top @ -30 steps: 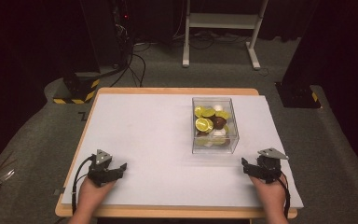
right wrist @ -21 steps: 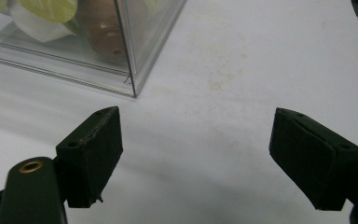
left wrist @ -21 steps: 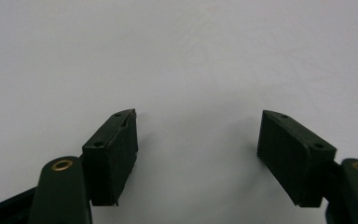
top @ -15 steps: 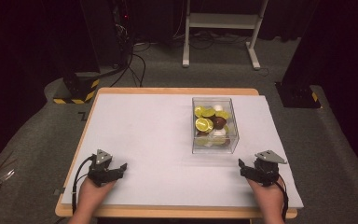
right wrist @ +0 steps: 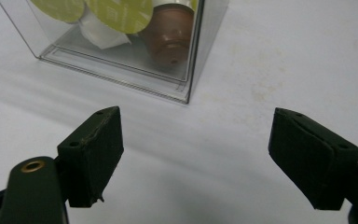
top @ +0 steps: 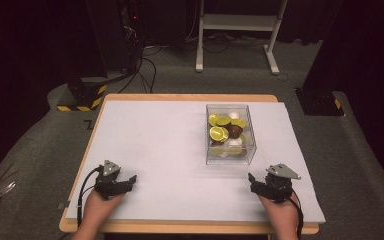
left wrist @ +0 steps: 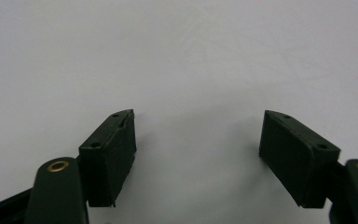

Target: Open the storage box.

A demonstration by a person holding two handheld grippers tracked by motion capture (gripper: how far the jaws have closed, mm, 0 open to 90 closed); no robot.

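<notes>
Both pairs of fingers stand apart and empty — the left gripper (left wrist: pixel 198 158), its jaws just opening, over bare white table (left wrist: pixel 177 56); the clear box (right wrist: pixel 121 60) of capsules just beyond the right gripper (right wrist: pixel 196 158).

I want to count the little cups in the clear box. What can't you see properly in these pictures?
- Cups in the clear box, high view: too small and piled up, so lower ones are hidden; no sure count.
- Same box, right gripper view: its top is cut off by the picture's upper edge; a brown cup and green lids show in part.
- Dark room behind the table, high view: too dim to tell.
</notes>
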